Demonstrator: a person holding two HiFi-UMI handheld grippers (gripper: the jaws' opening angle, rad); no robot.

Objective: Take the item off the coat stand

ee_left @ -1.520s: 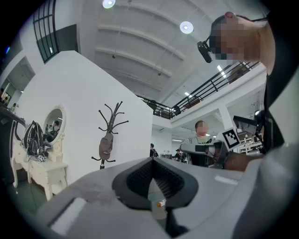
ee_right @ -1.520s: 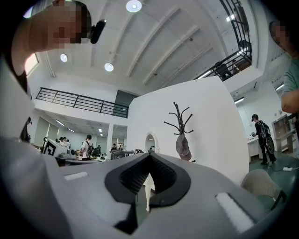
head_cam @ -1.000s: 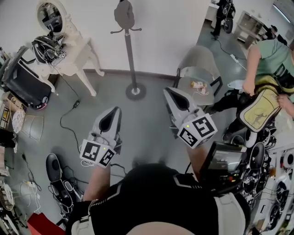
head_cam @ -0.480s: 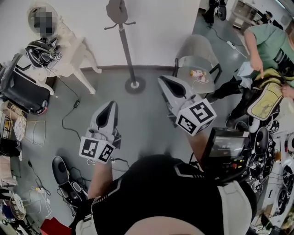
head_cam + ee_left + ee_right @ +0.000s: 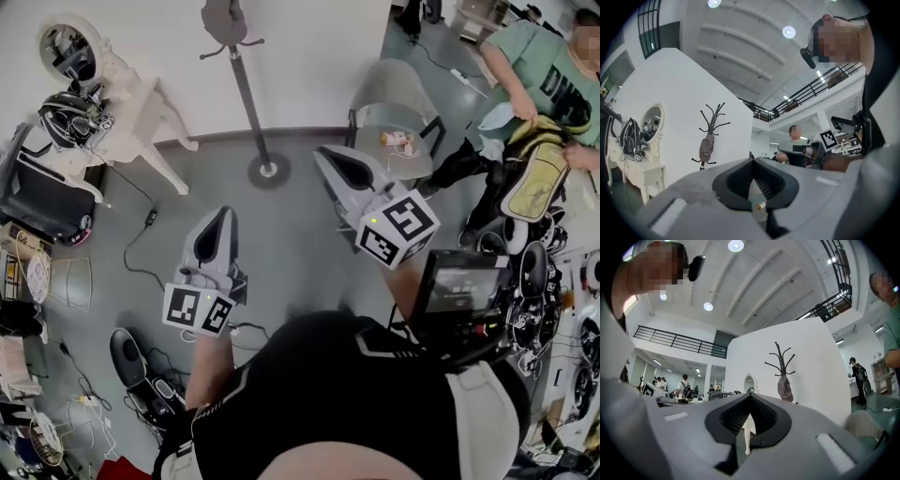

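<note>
Item (image 5: pixel 225 19), just one, hangs on one coat stand (image 5: pixel 246 103)

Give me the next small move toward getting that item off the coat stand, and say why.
Probably carry the right gripper forward toward the coat stand, opening it on the way. Its jaws are together and empty, and the item hangs high on the stand, well ahead of it.

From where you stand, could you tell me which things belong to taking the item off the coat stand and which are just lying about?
For the job:
coat stand
hanging item on it
left gripper, shut and empty
right gripper, shut and empty

Lying about:
grey chair
white dressing table
floor cable
</note>
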